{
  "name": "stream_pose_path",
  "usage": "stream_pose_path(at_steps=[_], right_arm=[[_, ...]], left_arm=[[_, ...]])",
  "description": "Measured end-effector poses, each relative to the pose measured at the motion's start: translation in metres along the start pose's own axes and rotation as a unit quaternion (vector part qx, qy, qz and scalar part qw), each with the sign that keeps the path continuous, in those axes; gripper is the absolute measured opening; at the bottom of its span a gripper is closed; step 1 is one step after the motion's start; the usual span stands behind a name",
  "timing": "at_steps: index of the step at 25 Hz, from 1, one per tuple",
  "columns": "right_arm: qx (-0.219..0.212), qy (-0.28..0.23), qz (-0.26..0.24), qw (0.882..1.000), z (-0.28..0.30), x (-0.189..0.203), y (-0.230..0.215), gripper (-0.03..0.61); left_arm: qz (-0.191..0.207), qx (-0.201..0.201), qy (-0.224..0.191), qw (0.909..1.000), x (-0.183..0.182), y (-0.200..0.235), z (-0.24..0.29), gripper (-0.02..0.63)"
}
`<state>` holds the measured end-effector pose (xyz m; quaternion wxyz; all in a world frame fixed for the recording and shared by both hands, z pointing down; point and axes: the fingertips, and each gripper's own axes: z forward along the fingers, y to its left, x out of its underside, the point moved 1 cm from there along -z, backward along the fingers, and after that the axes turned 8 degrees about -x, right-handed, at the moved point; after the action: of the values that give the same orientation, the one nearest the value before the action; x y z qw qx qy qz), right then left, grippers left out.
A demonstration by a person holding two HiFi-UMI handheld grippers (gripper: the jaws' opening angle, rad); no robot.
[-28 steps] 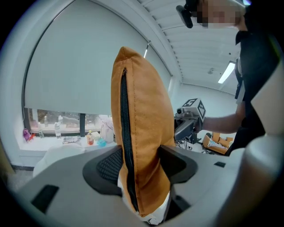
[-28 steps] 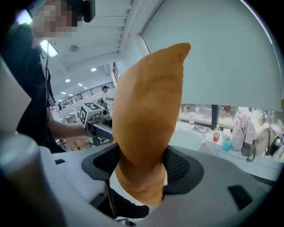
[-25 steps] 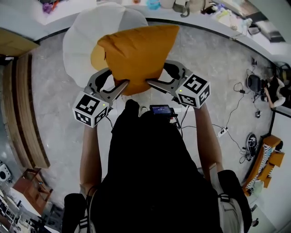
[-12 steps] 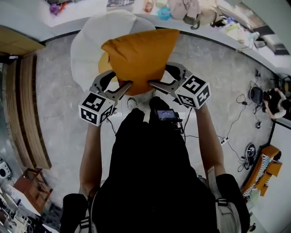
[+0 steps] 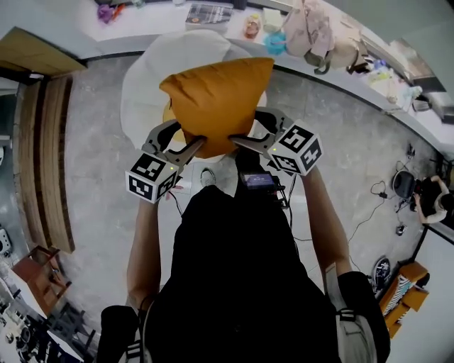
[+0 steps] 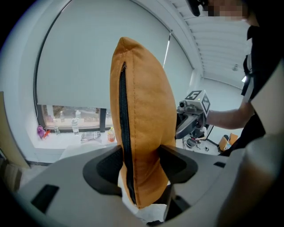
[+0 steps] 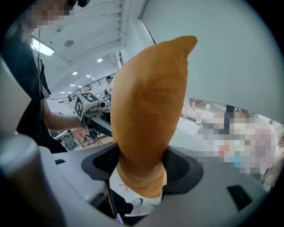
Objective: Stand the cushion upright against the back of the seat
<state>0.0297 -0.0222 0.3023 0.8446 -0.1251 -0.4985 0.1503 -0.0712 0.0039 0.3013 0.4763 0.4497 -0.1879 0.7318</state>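
Note:
An orange cushion (image 5: 216,99) hangs in the air above a round white seat (image 5: 152,74), held from both sides. My left gripper (image 5: 197,137) is shut on its lower left edge, and my right gripper (image 5: 235,136) is shut on its lower right edge. In the left gripper view the cushion (image 6: 140,133) stands upright between the jaws, its black zipper facing the camera. From the right gripper view the cushion (image 7: 148,119) rises between the jaws, one corner pointing up. A second orange cushion (image 5: 170,113) peeks out behind the held one.
A white ledge (image 5: 142,18) with bottles, bags and papers runs along the far wall. A wooden bench (image 5: 42,163) lies at the left. Cables (image 5: 386,191) trail over the grey floor at the right. A chair (image 5: 32,273) stands at the lower left.
Both grippers have carried the cushion a little farther over the white seat, and the view has shifted forward with them. The grip on the cushion is unchanged.

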Motion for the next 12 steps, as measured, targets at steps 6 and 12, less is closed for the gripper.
stream_pose_path(at_steps=[6,12], right_arm=[[-0.045,0.018,0.01,0.999,-0.011,-0.005,-0.059,0.314],[-0.089,0.027,0.023,0.995,-0.015,-0.004,-0.113,0.314]], left_arm=[[-0.028,-0.033,0.023,0.9988,-0.021,0.01,0.047,0.276],[-0.064,-0.063,0.04,0.9952,-0.034,0.021,0.092,0.276]])
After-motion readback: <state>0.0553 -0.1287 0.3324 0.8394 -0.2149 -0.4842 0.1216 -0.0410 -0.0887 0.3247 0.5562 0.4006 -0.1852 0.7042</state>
